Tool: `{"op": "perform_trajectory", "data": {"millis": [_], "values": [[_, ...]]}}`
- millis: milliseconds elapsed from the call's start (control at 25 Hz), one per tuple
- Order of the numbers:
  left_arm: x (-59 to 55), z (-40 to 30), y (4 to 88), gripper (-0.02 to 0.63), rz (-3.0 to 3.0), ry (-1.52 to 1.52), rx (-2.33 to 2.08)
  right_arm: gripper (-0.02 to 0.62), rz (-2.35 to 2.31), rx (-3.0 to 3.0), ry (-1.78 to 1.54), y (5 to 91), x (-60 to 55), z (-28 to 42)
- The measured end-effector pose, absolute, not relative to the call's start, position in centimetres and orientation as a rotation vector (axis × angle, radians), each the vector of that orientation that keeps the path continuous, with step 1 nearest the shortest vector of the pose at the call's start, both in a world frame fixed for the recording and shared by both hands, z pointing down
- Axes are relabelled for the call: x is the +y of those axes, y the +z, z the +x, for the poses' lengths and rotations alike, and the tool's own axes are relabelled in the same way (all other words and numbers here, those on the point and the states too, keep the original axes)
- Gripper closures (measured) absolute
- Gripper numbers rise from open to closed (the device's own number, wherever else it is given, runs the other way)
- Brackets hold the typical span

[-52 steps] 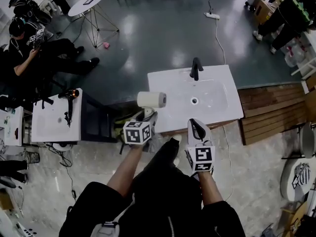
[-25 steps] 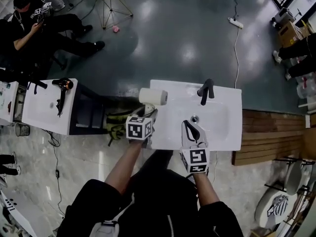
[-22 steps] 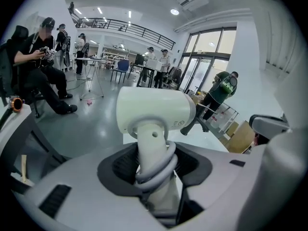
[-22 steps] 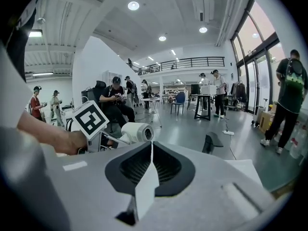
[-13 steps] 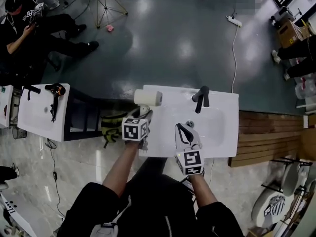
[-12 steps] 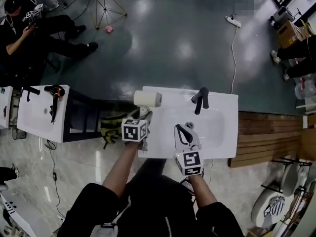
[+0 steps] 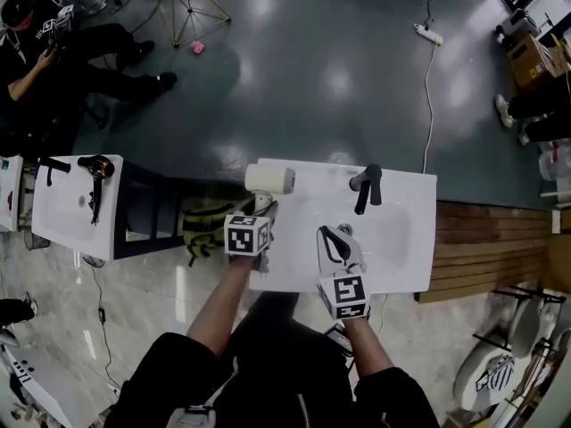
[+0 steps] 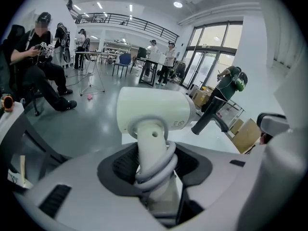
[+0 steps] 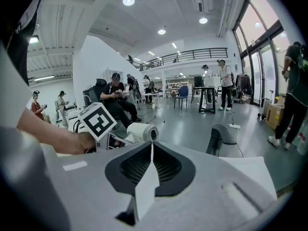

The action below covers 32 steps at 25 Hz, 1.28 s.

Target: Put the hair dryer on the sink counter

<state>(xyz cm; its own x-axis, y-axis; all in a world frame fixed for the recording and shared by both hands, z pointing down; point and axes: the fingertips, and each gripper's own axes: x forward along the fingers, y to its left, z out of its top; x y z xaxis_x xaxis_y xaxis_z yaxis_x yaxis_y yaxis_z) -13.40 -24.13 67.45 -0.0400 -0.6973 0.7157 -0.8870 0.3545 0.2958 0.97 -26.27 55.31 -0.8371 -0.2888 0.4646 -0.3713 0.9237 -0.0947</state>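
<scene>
Left gripper (image 8: 154,173) is clamped on the white hair dryer (image 7: 269,178) by its handle (image 8: 153,141), holding it over the far left corner of the sink counter (image 7: 403,255). Can't really tell if it's touching. Right gripper (image 9: 150,167) is pressed together and empty, over the counter's near side.

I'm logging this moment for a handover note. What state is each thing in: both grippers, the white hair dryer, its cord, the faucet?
left gripper: shut on the white hair dryer's handle.
right gripper: shut, nothing between its fingers.
white hair dryer: held upright by its handle, off to the sink counter's left end.
cord: coiled round the handle.
faucet: no water seen running.
</scene>
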Motion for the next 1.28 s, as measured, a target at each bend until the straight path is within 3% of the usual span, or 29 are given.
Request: {"op": "perform_trajectory", "data": {"millis": [1280], "values": [[-25.8,-15.3,74.3,0.411,1.261,0.402,-1.763,0.589,0.436,-2.559,0.335,59.7,-27.7,1.7]]}}
